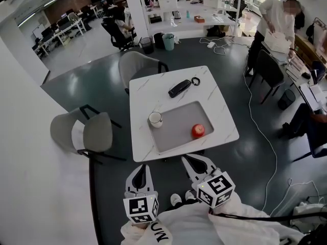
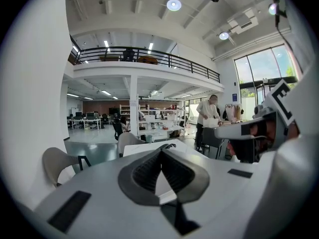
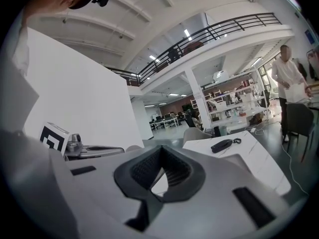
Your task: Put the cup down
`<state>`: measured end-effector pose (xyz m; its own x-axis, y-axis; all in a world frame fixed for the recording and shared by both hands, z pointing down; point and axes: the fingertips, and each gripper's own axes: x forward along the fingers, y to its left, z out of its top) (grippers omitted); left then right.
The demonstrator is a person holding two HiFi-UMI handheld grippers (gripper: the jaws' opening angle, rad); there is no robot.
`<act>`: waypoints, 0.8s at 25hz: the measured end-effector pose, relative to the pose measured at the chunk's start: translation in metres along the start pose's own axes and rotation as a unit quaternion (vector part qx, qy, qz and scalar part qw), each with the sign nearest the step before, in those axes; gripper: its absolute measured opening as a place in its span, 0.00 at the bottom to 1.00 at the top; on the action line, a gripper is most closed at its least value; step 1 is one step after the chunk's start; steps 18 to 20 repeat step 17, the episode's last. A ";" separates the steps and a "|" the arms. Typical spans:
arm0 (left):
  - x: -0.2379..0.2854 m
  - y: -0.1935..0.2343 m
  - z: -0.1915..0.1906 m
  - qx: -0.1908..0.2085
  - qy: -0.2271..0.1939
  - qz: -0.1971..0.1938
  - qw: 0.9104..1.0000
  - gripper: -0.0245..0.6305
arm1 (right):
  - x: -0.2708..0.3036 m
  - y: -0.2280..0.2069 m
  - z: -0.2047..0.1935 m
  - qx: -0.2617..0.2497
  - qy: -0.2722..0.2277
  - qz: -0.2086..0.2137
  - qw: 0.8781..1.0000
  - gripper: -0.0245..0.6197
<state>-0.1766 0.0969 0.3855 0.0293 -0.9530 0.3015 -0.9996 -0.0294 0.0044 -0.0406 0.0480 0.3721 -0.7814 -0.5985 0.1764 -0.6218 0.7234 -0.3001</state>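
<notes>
Head view: cup point(image 1: 155, 119) well beyond left hand-held gripper point(image 1: 143, 170).

Cup point(image 1: 155, 119): one item, white, round, small. It stands upright with its open mouth up and a pale inside visible from above in the head view. It sits inside the grey tray point(image 1: 190, 115), at the tray's far left corner, close against the rim. The tray lies on the white marbled table point(image 1: 148, 88). Nothing holds the cup or touches it, and it cannot be made out in either gripper view.
</notes>
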 end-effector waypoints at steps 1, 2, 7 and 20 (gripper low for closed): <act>0.000 0.000 -0.001 -0.001 0.000 -0.002 1.000 0.05 | 0.001 0.000 -0.001 0.001 0.000 0.001 1.000 0.05; 0.001 0.000 -0.002 -0.001 0.001 -0.002 1.000 0.05 | 0.001 0.001 -0.002 0.002 0.000 0.001 1.000 0.05; 0.004 0.001 -0.006 -0.003 0.006 -0.003 1.000 0.05 | 0.004 -0.002 -0.005 0.001 0.003 -0.002 1.000 0.05; 0.006 0.006 -0.010 -0.005 0.016 -0.008 1.000 0.05 | 0.010 0.002 -0.001 0.001 0.005 -0.006 1.000 0.05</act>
